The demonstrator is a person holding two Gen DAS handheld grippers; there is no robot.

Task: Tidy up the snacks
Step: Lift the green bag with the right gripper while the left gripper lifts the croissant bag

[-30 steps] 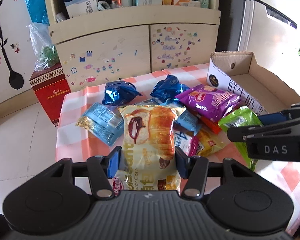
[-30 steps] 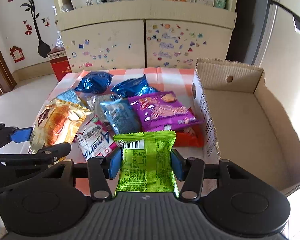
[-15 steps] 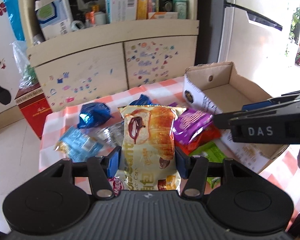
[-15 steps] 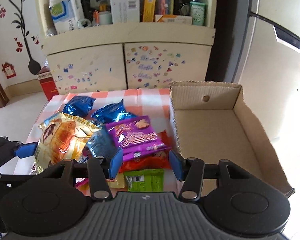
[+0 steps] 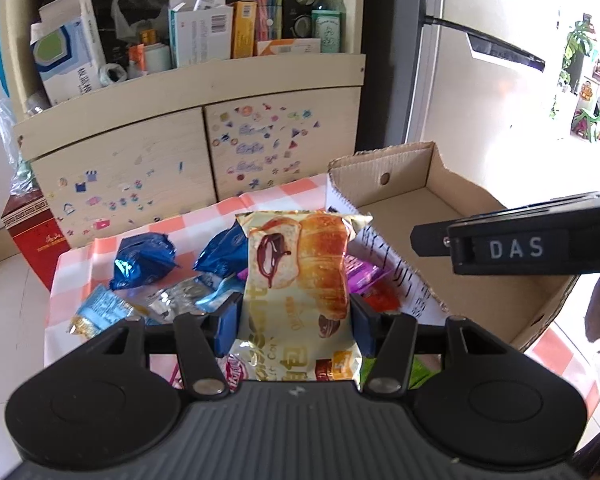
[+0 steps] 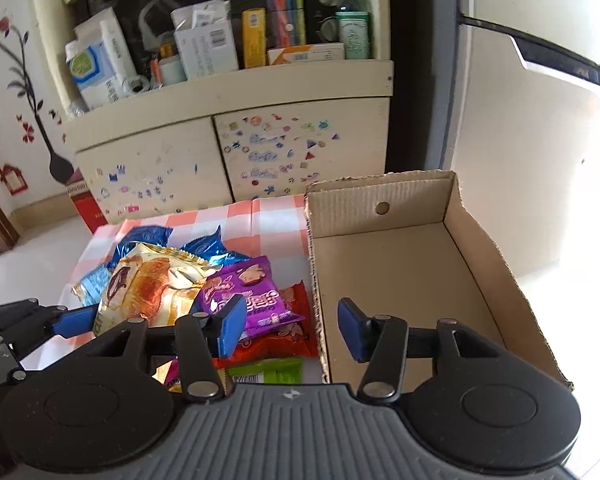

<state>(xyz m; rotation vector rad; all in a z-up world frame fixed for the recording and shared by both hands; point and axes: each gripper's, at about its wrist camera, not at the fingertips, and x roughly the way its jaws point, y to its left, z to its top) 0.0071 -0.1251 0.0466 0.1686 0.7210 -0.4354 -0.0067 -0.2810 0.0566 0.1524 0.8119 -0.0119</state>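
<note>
L jaws are pinching the croissant pack across its lower half. It's standing upright in the grip, above the snack pile and just left of the cardboard box, which is looking empty.

Step in hand, my read: carrying it into the box. To do it well: keep the squeeze light since it's a puffy bag, clear the box's near wall before dropping down, and lay it flat towards the far end so there's room for the rest.

R gripper: jaws are spread with nothing visibly between the pads, pointing at the box's left wall. The green pack is peeking out just below them; can't tell if it's still hanging on.

In the way: the R gripper is sitting over the box right across L's path, so go one at a time. Purple, red and blue packs are still waiting on the worktop. Sticker-covered cupboard behind is well clear.
</note>
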